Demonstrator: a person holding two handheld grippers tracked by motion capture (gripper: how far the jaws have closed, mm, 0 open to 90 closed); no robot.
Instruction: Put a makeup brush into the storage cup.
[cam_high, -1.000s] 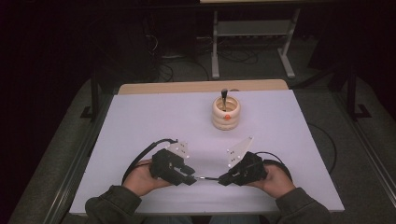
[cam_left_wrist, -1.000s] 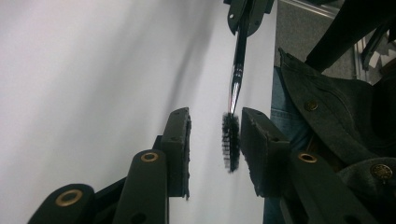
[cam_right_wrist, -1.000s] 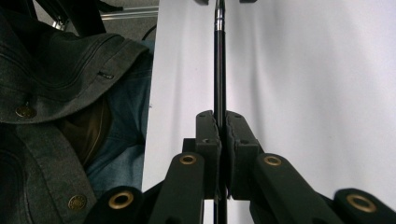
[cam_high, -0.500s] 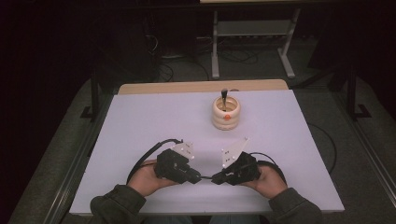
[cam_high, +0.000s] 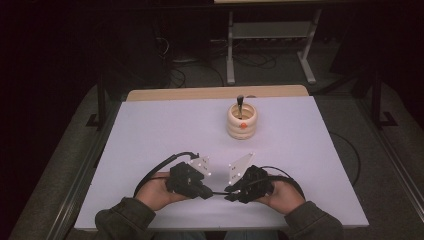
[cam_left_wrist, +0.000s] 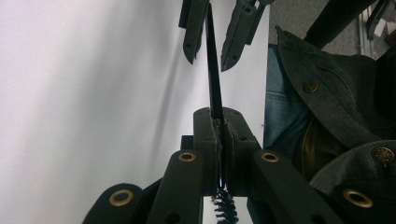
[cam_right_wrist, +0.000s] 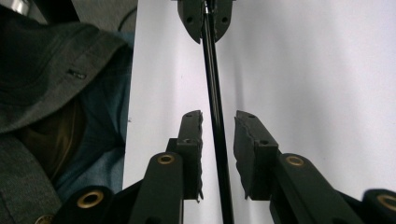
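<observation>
A thin black rod (cam_high: 218, 193) spans the gap between my two grippers near the table's front edge. My left gripper (cam_left_wrist: 219, 135) is shut on one end of the rod (cam_left_wrist: 214, 70), its jaws having just closed; dark bristles (cam_left_wrist: 224, 210) show behind the pads. My right gripper (cam_right_wrist: 218, 121) has just been opening. The rod (cam_right_wrist: 212, 70) runs between its pads without touching them. In the high view the left gripper (cam_high: 207, 192) and right gripper (cam_high: 230, 192) point at each other, each held in a hand.
A cream ringed holder (cam_high: 242, 121) with an orange dot stands at the back middle of the white tabletop (cam_high: 150, 140), a black-handled tool upright in it. The person's jacket sleeve (cam_left_wrist: 327, 93) and jeans (cam_right_wrist: 107, 140) lie just past the table's near edge.
The two grippers have drawn slightly closer together at the table's front. The holder has not moved.
</observation>
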